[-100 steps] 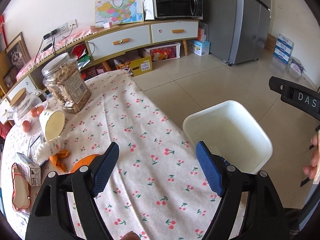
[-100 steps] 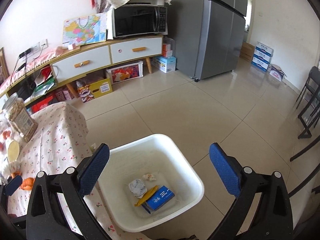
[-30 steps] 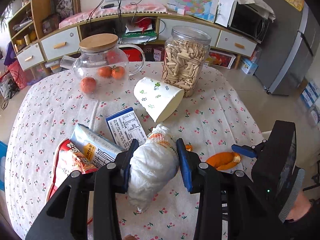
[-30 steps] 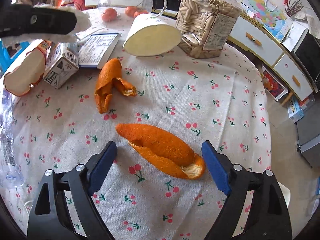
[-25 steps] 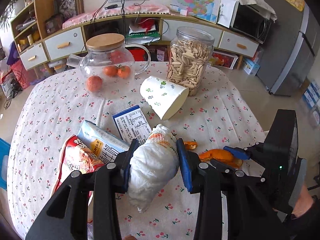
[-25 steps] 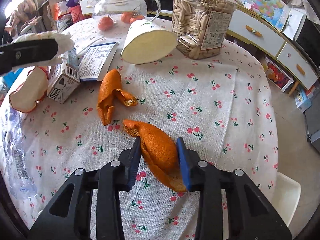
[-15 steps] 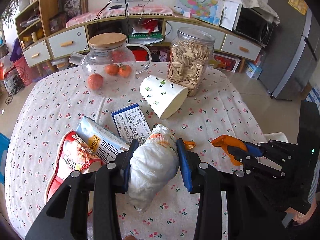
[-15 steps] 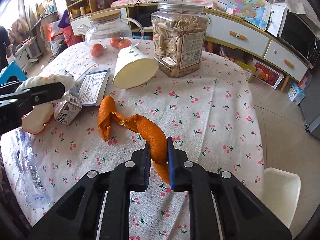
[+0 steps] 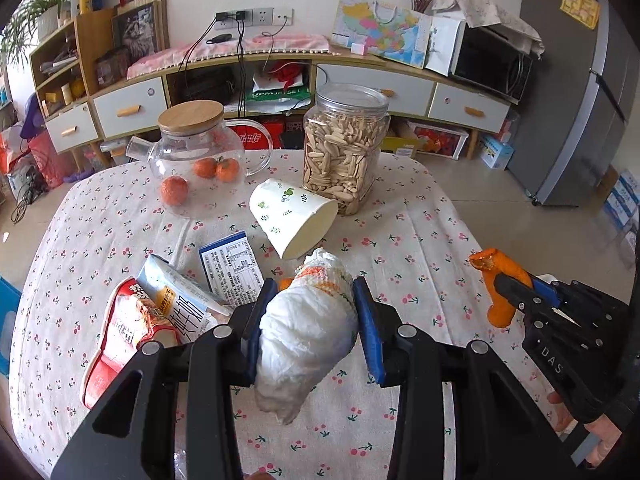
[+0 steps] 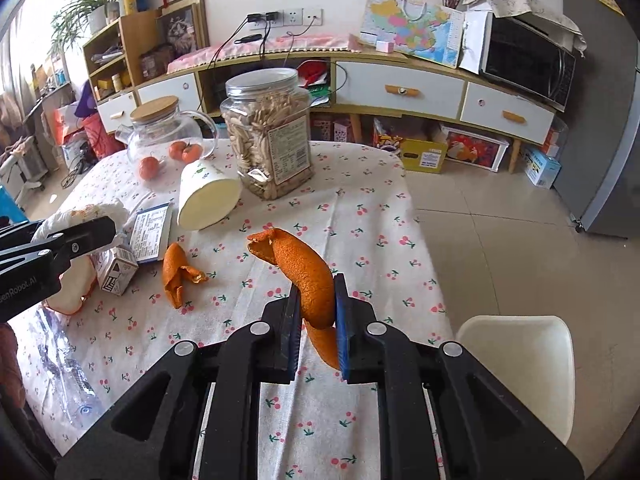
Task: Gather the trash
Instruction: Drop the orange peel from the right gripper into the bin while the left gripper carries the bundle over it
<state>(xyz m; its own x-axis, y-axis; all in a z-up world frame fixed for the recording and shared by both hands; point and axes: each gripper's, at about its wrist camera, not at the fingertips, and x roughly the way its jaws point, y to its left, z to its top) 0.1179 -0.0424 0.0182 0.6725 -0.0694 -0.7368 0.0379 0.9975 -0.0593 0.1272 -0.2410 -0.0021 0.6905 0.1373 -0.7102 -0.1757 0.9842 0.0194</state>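
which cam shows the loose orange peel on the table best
Right wrist view: the loose orange peel lies fully exposed on the tablecloth. In the left wrist view only a sliver peeks out behind the clamped tissue wad.

Right tongs (image 10: 316, 316) have clamped and lifted the orange peel (image 10: 304, 268) off the table.

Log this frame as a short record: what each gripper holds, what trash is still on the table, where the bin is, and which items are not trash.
left gripper: shut on crumpled tissue wad
right gripper: shut on orange peel, lifted off the table
trash still on table: second orange peel, tipped paper cup, small carton, snack wrapper
bin: white bin on the floor past the table edge, right side
not trash: seed jar, glass teapot
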